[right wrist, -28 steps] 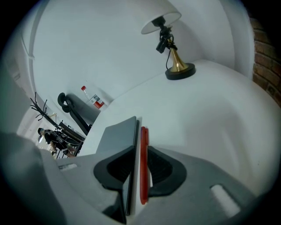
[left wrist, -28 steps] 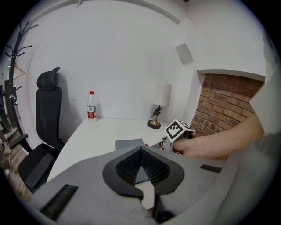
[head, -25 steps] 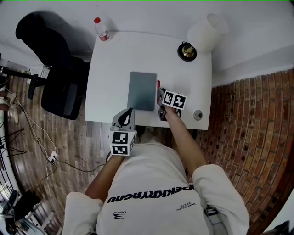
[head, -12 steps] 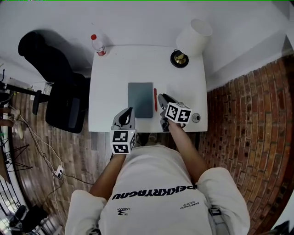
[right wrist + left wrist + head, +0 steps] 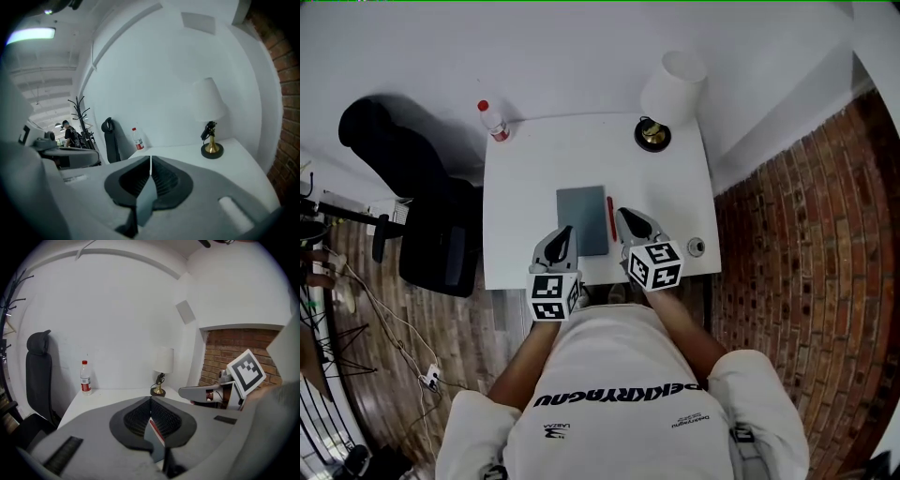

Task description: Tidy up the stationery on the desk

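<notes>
Holding one pair of tongs in each hand, I have both raised over the near edge of the desk point(image 5: 516, 267), pointing away from me.

1. Left tongs point(image 5: 565, 233): jaws pressed together, nothing between them. In the left gripper view the tips meet on one line.
2. Right tongs point(image 5: 625, 217): jaws have just been closing and now meet at the tips, with nothing between them. The right gripper view shows this.
3. Neither pair touches anything on the desk.

Desk contents, near to far:

- Knob point(image 5: 697, 247): a small round grey item at the near right corner, well apart from everything else.
- Notebook point(image 5: 582, 218): grey, lying flat in the middle of the desk, long side running away from me. The left tongs' tips overlap its near left corner in the head view.
- Pen point(image 5: 610, 217): red, lying just beside the notebook's right edge and parallel to it. I cannot tell whether the two touch.
- Lamp point(image 5: 673, 89): white shade, brass stem on a dark foot, at the far right corner.
- Bottle point(image 5: 492, 120): clear, red cap and label, upright at the far left corner.

A black chair point(image 5: 403, 187) stands left of the desk. A brick wall point(image 5: 787, 234) runs along the right.
</notes>
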{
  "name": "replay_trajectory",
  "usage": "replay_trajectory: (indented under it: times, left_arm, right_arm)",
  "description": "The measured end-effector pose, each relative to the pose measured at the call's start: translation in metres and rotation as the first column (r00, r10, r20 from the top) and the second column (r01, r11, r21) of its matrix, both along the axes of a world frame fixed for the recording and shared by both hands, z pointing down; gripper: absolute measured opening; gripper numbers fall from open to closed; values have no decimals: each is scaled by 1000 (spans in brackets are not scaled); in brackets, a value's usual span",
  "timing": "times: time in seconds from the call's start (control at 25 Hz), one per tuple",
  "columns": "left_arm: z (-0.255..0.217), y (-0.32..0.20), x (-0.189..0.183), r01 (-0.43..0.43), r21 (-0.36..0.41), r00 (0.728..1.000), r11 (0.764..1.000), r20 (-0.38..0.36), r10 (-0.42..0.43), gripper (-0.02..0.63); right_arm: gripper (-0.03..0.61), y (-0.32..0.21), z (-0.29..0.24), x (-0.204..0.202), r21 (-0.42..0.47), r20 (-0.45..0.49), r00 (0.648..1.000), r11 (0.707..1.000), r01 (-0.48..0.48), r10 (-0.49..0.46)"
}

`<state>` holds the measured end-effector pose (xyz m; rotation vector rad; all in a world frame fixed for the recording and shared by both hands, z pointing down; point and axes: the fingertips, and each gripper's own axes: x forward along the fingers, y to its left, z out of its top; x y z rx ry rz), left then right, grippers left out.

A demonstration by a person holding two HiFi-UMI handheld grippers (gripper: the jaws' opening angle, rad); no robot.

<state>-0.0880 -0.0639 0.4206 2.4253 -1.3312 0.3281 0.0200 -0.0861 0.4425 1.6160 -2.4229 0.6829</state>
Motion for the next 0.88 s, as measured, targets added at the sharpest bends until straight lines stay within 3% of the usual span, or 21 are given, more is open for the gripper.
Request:
replay_trajectory:
  times: [0.56, 0.88]
  left_arm:
    - [1, 13, 12, -47, 51, 999, 998, 20, 46, -2]
    - [-2, 22, 23, -70, 77, 997, 995, 25, 69, -2]
  right_arm:
    - [-8, 32, -29, 10, 132, -25, 1000, 991, 9, -6]
    - [-8, 42, -28, 9, 133, -23, 1000, 991, 11, -8]
